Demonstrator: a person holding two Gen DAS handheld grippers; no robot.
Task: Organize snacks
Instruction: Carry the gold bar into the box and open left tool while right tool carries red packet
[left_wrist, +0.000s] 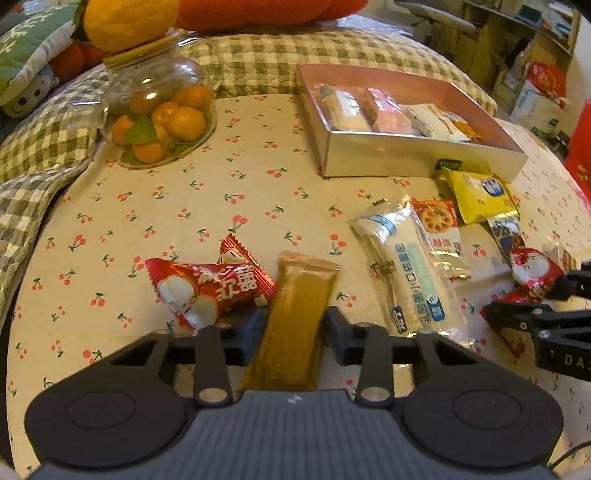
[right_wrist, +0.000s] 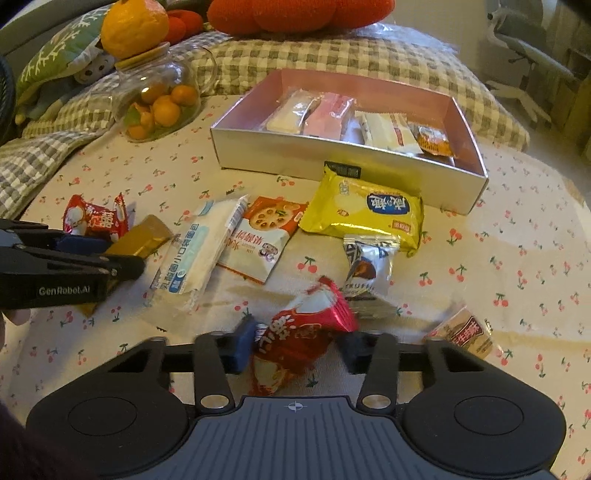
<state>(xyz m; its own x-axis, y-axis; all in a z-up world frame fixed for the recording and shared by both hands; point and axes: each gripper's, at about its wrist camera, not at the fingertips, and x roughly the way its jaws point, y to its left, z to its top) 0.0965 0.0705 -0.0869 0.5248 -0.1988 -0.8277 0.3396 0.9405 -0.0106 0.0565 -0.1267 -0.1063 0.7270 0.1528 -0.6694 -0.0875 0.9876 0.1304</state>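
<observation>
My left hand-held gripper (left_wrist: 293, 325) is clamped on a flat, oblong gold foil bar (left_wrist: 295, 317), its blue pads pressing both long sides. My right hand-held gripper (right_wrist: 295, 341) pinches a crinkly red candy wrapper (right_wrist: 299, 339) between its pads. Both work over a cherry-print cloth (left_wrist: 166, 206), soft and slightly rumpled. Toward the far edge sits a shallow rectangular box (right_wrist: 332, 155), matte silver outside and pink inside, holding a row of sealed packets. At the far left corner a rounded glass jar (left_wrist: 159, 110) holds small oranges. Loose on the cloth lie a glossy yellow pack (right_wrist: 364, 214), a long white pouch (right_wrist: 199, 251) and a second red candy (left_wrist: 207, 288). The cloth between jar and box lies bare.
</observation>
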